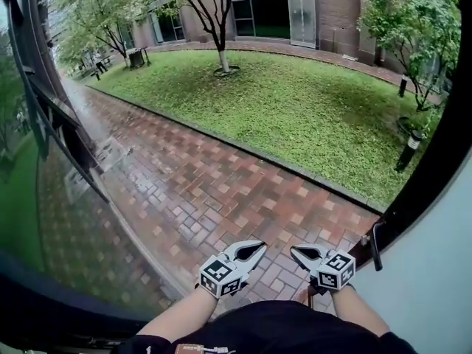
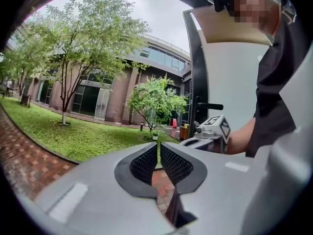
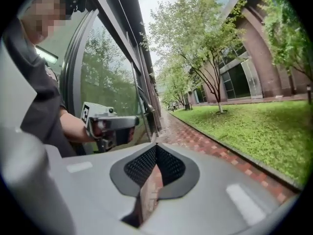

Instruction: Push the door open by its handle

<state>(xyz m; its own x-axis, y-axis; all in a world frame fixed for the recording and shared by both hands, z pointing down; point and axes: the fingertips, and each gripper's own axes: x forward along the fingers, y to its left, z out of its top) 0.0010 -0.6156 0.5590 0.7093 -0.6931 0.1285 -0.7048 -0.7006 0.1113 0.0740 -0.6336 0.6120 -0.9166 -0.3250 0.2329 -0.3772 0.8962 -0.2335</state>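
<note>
Clearly counted one black handle (image 1: 377, 245) on one pale door (image 1: 435, 286), at the right edge, near the right gripper (image 1: 295, 252). Found its jaws closed on nothing. Found the left gripper (image 1: 259, 249) jaws a thin slit apart, also empty. Judged it best to lay closed jaws flat on the lever and push steadily outward. Counted two grippers and two lamp posts (image 1: 408, 150) on the lawn (image 1: 295, 109).

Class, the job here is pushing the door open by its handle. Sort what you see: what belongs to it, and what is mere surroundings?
Belongs to the job: door handle, door, left gripper, right gripper.

Just surroundings: brick path, lawn, tree, brick building, garden lamp.
</note>
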